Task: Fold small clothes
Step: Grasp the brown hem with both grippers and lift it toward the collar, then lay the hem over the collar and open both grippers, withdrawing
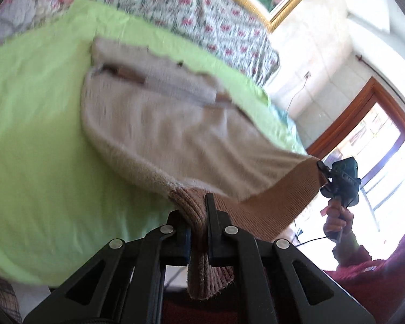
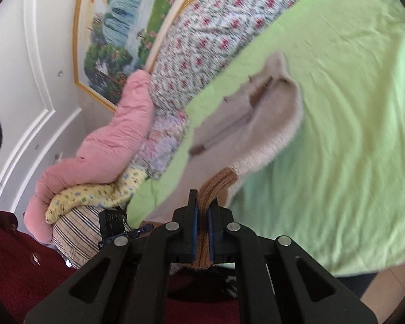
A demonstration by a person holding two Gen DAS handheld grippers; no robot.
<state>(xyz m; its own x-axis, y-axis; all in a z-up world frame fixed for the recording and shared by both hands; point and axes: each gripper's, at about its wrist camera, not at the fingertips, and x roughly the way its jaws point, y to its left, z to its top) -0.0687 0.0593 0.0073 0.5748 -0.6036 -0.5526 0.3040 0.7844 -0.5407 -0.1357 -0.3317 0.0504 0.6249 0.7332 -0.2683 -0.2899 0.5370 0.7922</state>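
A small beige knit garment (image 1: 175, 124) with a brown ribbed hem lies partly on a green sheet (image 1: 35, 148). My left gripper (image 1: 198, 216) is shut on one end of the brown hem, which bunches between its fingers. In the left wrist view the hem stretches right to my right gripper (image 1: 324, 175), held by a hand. In the right wrist view my right gripper (image 2: 202, 210) is shut on the other brown hem corner, and the beige garment (image 2: 259, 124) rises off the green sheet (image 2: 337, 108). The left gripper (image 2: 145, 227) shows low at the left there.
A floral quilt (image 1: 191, 13) lies along the bed's far side. A pink padded quilt (image 2: 105, 145) and yellow and striped bedding (image 2: 94, 194) are piled at one end. A framed picture (image 2: 116, 27) hangs on the wall. A person in a red sweater (image 2: 16, 256) stands close.
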